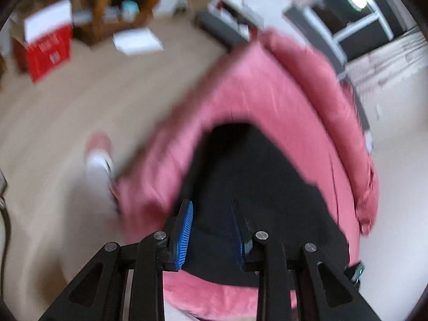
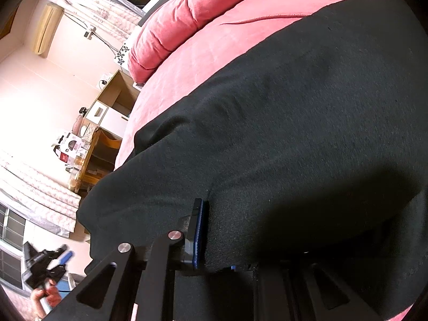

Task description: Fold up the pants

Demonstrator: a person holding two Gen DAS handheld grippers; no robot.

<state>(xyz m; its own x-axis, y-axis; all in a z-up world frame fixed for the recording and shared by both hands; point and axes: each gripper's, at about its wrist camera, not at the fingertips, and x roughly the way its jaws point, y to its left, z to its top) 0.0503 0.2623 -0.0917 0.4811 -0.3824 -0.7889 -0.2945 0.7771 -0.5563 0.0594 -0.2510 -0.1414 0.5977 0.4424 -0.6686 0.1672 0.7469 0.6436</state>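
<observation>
Black pants (image 1: 256,187) lie on a pink bed (image 1: 294,85). In the blurred left wrist view my left gripper (image 1: 212,227) is open above the near end of the pants, with its blue pads (image 1: 186,232) apart and nothing between them. In the right wrist view the pants (image 2: 294,120) fill most of the frame. My right gripper (image 2: 214,232) is shut on a fold of the black fabric; its left blue pad (image 2: 199,232) presses the cloth and the right finger is hidden under it. The left gripper (image 2: 57,260) also shows in this view at the lower left, in a hand.
Pink pillow or bolster (image 2: 192,18) along the bed's far side. Wooden floor (image 1: 67,112) left of the bed, with a red and white box (image 1: 45,48) and white papers (image 1: 137,40). A wooden shelf with clutter (image 2: 91,155) stands by the wall.
</observation>
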